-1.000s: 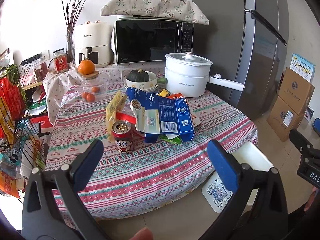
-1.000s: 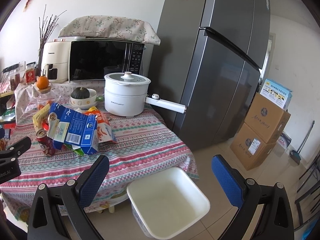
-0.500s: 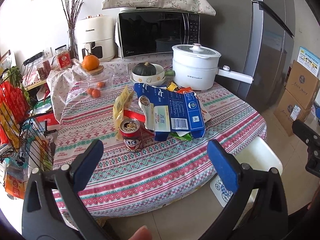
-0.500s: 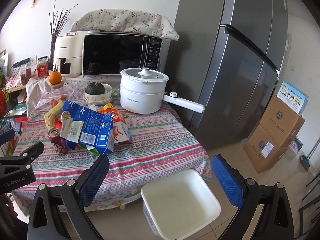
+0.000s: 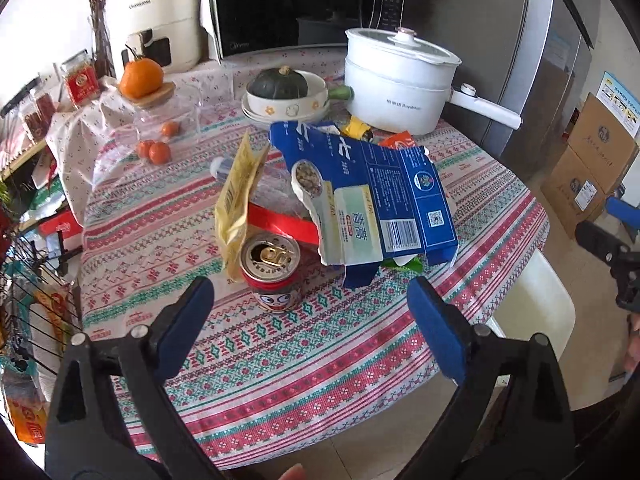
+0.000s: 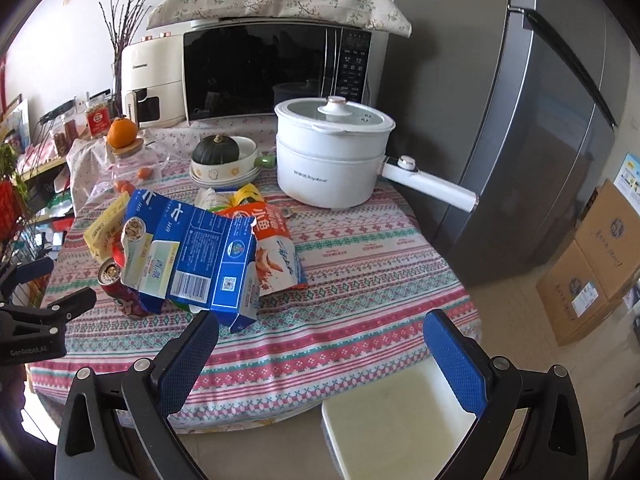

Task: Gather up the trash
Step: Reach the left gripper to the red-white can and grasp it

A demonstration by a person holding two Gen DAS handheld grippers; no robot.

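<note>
A heap of trash lies on the patterned tablecloth (image 5: 320, 360): a torn blue carton (image 5: 372, 200) (image 6: 192, 256), a red drink can (image 5: 272, 276) (image 6: 120, 288) standing upright, a yellow wrapper (image 5: 240, 196) and an orange snack bag (image 6: 276, 248). My left gripper (image 5: 306, 296) hovers over the near table edge with its jaws closing. The can stands just beyond them and the pads touch nothing. My right gripper (image 6: 322, 324) is open and empty in front of the carton. A white bin (image 6: 396, 412) (image 5: 532, 304) stands on the floor by the table's edge.
A white pot (image 5: 396, 80) with a long handle, a bowl with a dark squash (image 5: 284, 92), a microwave (image 6: 276, 64) and small oranges (image 5: 154, 150) fill the back of the table. A grey fridge (image 6: 520, 140), cardboard boxes (image 6: 592, 264) and a wire rack (image 5: 36, 320) stand around.
Both grippers have come closer to the table and tipped downward, so the trash heap looks larger. The left fingers stand slightly narrower.
</note>
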